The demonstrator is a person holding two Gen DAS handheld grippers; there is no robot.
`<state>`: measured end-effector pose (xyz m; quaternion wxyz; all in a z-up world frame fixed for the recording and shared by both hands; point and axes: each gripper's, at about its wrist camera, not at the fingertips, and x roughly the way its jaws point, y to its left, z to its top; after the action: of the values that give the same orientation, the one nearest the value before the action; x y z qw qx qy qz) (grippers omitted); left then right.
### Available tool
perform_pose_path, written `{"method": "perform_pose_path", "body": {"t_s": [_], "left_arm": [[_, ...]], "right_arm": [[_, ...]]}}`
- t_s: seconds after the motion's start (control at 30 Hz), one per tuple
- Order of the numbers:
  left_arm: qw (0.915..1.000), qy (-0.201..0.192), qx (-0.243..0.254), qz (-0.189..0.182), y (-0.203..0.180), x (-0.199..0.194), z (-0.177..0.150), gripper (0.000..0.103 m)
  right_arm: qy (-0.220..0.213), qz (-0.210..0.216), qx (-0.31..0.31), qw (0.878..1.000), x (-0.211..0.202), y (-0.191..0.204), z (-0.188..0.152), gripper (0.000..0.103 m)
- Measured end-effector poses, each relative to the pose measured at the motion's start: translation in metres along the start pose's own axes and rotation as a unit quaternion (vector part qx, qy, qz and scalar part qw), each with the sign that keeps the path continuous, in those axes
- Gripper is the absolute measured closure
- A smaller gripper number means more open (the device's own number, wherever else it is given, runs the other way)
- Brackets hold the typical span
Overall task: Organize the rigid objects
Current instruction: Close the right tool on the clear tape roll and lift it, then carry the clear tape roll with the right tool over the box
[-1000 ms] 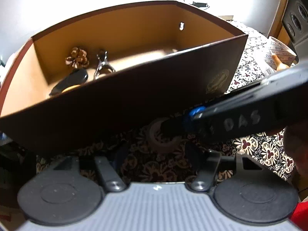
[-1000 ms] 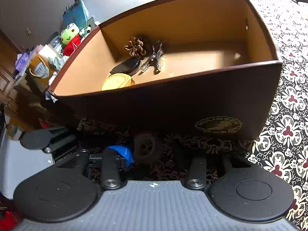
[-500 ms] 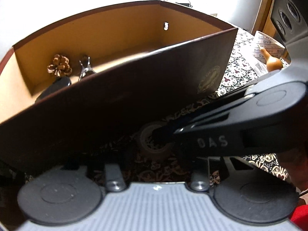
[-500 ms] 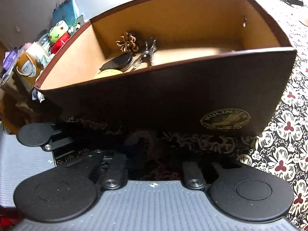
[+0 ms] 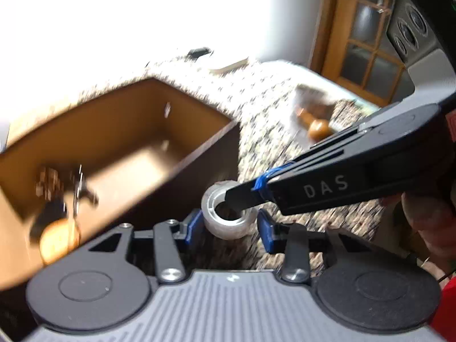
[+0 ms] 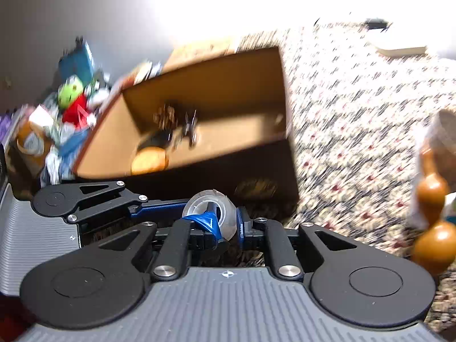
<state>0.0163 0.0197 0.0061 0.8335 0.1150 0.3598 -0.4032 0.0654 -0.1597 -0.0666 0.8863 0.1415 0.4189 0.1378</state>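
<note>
My tools (image 6: 225, 228) are matt black plastic with bright metal rivets and blue rubbery pads. The tape roll (image 5: 228, 213) looks like glossy clear plastic. The box (image 5: 119, 131) seems smooth brown card. Patterned cloth (image 6: 356, 119) covers the counter; the gourd (image 6: 430, 236) shines like varnished wood.

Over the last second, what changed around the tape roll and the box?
The right gripper closed on the tape roll, one finger through its core, and lifted it off the cloth to about the box rim. Both cameras rose and now look down into the box. The left gripper stays open on either side of the roll. The box contents look unchanged, though blurred.
</note>
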Motion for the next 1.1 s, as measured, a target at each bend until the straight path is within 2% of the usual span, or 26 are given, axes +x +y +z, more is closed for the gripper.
{"method": "perform_pose_path", "body": {"t_s": [0.2,0.33,0.43,0.57,0.7,0.9,1.03,1.1], "left_arm": [[0.9982,-0.058,0.017,-0.001,0.0,-0.025,0.039,0.064],[0.9972,-0.071,-0.003,0.023,0.023,-0.031,0.057,0.064],[0.9966,-0.061,-0.027,0.048,0.049,-0.026,0.062,0.064],[0.9943,-0.022,-0.068,0.079,0.085,-0.014,0.054,0.064],[0.9885,0.031,-0.109,0.101,0.116,0.006,0.041,0.064],[0.9739,0.109,-0.163,0.115,0.147,0.04,0.029,0.063],[0.9635,0.152,-0.182,0.124,0.158,0.057,0.028,0.062],[0.9597,0.165,-0.184,0.134,0.16,0.062,0.029,0.062]], "right_arm": [[-0.069,-0.003,-0.017,0.997,-0.031,0.004,0.031,0.103],[-0.088,0.02,-0.039,0.995,-0.017,0.01,0.062,0.103],[-0.083,0.042,-0.06,0.994,0.008,0.019,0.079,0.103],[-0.046,0.08,-0.072,0.993,0.052,0.027,0.092,0.103],[0.011,0.107,-0.069,0.992,0.098,0.032,0.096,0.103],[0.088,0.118,-0.057,0.988,0.145,0.033,0.099,0.103],[0.138,0.114,-0.027,0.983,0.164,0.031,0.101,0.103],[0.149,0.117,-0.026,0.982,0.165,0.032,0.104,0.103]]}}
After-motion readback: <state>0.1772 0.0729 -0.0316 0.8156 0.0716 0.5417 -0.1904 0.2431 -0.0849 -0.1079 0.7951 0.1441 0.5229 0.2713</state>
